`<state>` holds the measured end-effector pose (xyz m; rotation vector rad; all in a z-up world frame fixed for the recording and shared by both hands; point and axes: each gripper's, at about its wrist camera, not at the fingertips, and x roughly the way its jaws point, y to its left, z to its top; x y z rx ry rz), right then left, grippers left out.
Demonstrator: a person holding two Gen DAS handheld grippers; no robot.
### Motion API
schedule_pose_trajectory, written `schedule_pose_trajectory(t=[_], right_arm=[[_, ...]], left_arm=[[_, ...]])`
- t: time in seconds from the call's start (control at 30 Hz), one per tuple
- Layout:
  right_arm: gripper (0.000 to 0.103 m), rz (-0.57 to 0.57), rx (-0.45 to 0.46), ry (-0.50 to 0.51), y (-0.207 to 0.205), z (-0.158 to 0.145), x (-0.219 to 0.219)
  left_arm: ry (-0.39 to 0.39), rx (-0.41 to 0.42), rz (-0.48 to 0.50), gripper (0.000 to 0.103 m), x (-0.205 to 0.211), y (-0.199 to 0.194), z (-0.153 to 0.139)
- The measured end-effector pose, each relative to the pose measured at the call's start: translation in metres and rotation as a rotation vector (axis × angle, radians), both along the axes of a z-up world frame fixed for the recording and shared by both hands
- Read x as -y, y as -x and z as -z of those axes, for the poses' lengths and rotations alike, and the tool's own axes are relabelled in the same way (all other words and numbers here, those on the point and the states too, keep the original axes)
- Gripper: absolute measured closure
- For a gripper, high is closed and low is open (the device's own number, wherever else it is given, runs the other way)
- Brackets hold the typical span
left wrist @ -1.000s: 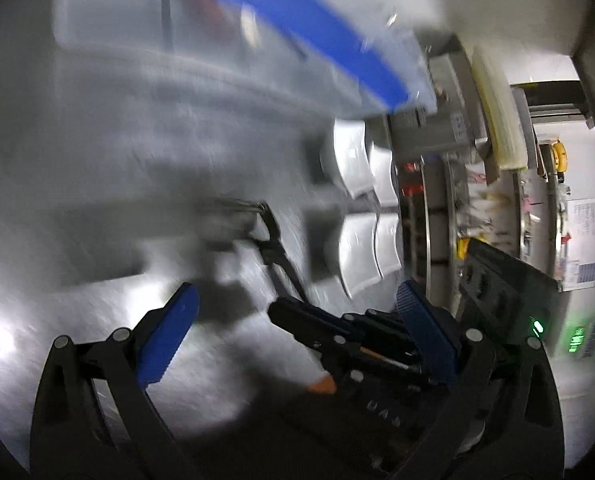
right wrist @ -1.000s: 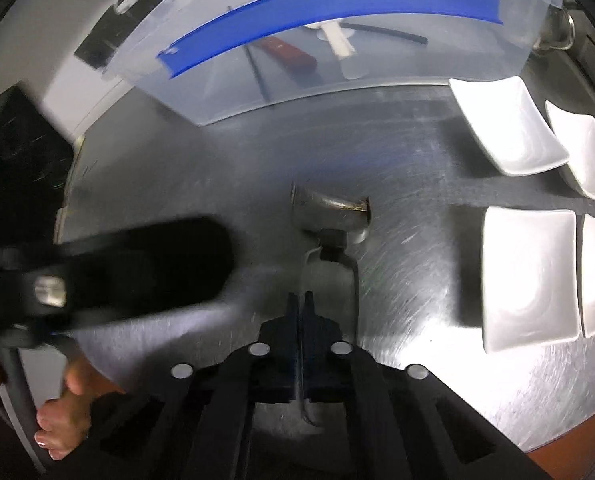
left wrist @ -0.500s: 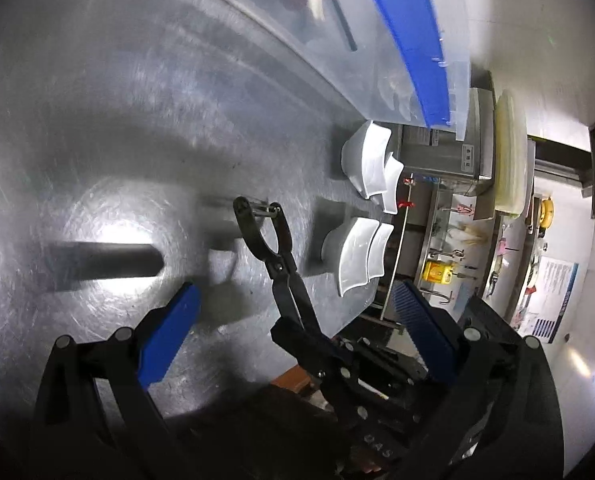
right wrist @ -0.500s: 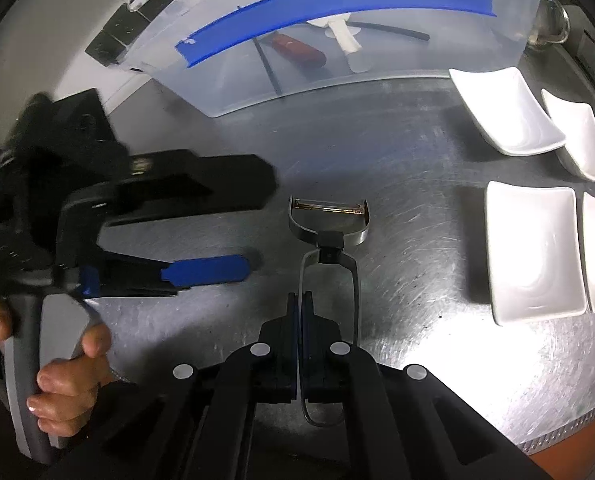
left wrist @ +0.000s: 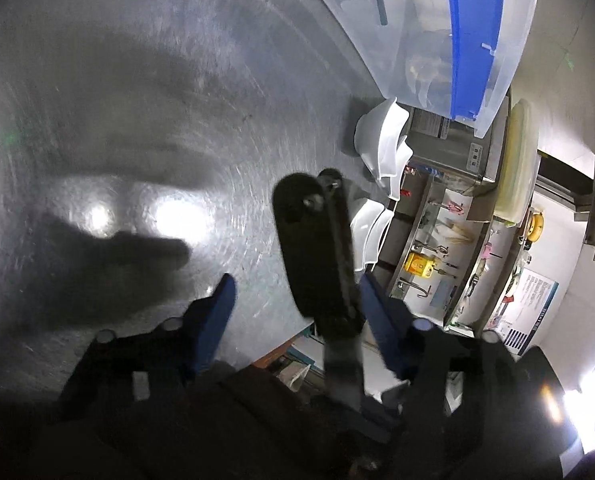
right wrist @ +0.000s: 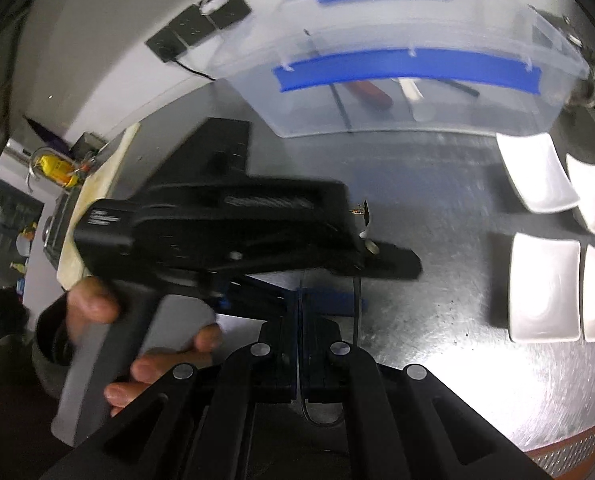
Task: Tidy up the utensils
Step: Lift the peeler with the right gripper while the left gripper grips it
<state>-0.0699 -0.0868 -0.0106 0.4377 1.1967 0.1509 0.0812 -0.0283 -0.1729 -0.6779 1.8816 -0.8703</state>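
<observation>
My right gripper point(right wrist: 300, 300) is shut on the wire handle of a metal peeler point(right wrist: 364, 216), held above the steel table point(right wrist: 437, 200). Most of the peeler is hidden behind my left gripper point(right wrist: 389, 286), which a hand point(right wrist: 161, 364) brings in across it from the left. In the left wrist view the left gripper point(left wrist: 297, 280) has its blue pads point(left wrist: 221, 304) apart and closing. The right gripper's black fingers point(left wrist: 313, 240) stand between them, nearer the right pad; no pad visibly presses. A clear bin with blue handles point(right wrist: 417, 92) stands at the back and holds a few utensils.
Several white rectangular dishes point(right wrist: 543, 288) sit in a block at the table's right side, also seen as dishes point(left wrist: 381, 140) in the left wrist view. A power strip point(right wrist: 201, 20) hangs on the wall behind. The table's front edge point(right wrist: 569, 440) is close at the lower right.
The left gripper has swung in over the peeler and its jaws have narrowed around the right gripper's fingers. The right gripper has risen from the table, still shut on the peeler.
</observation>
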Motion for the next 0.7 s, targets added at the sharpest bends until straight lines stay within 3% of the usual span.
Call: schedule_pose_trajectory(t=[0.03, 0.2, 0.23, 0.7], right_arm=[[0.100, -0.015, 0.010, 0.008, 0.001, -0.004, -0.004], [0.100, -0.052, 0.027, 0.013, 0.005, -0.010, -0.012], [0.100, -0.056, 0.031, 0.014, 0.006, -0.011, -0.013], [0.100, -0.081, 0.172, 0.061, 0.001, -0.053, -0.007]], left_arm=[[0.007, -0.004, -0.002, 0.052, 0.002, 0.001, -0.001], [0.064, 0.038, -0.017, 0.086, 0.001, 0.000, -0.017], [0.073, 0.055, -0.015, 0.088, 0.002, -0.001, -0.023], [0.161, 0.220, -0.012, 0.090, 0.009, -0.011, -0.084]])
